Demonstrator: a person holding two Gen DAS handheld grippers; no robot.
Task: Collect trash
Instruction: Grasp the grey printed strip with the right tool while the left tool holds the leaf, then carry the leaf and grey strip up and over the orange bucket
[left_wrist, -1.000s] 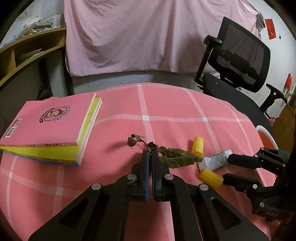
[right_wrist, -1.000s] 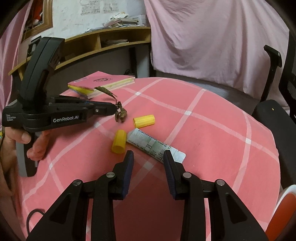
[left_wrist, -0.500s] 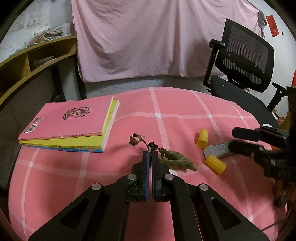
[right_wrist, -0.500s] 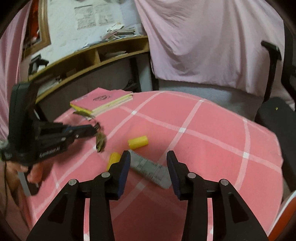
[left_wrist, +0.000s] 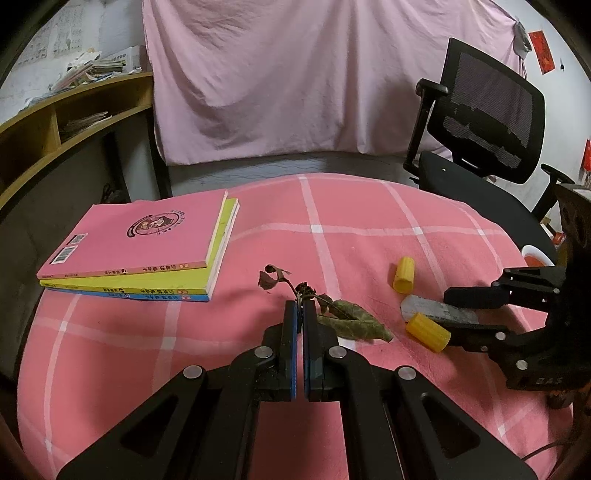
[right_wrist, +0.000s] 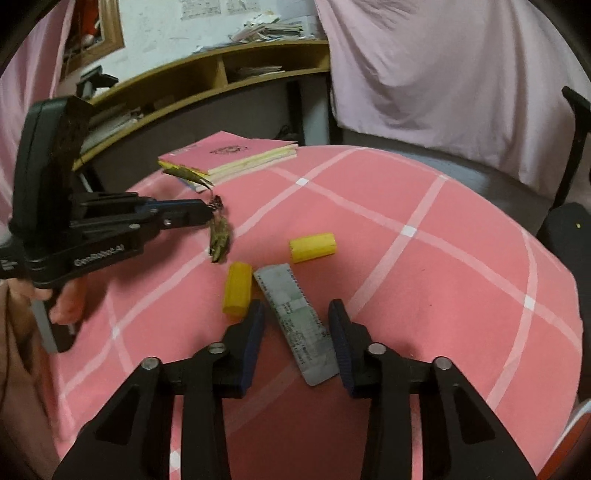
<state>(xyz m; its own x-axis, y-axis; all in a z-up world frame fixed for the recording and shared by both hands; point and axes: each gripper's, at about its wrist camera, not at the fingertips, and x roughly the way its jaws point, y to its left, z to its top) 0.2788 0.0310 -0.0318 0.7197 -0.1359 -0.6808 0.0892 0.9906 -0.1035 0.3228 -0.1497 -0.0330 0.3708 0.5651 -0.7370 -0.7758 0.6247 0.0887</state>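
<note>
Closing on: squeezed tube (right_wrist: 295, 321), flat on the pink checked cloth (right_wrist: 424, 206), lying between the right gripper (right_wrist: 297, 345) fingers; jaws narrowing, pads not yet touching it.
L gripper (left_wrist: 299, 332): pressed together, pinching dry leaf twig (left_wrist: 328, 314) by the stem, lifted off cloth.
Obstacle: yellow cap (right_wrist: 237, 291) just beside left finger at 10 o'clock; 2nd yellow cap (right_wrist: 312, 247) at 12, apart.
Tip: centre on tube w/ pads square to its long edges, keep clear of near cap, squeeze mid-body so it won't pivot.
Not trash, prob.: books (left_wrist: 140, 251), 10 o'clock on table.
</note>
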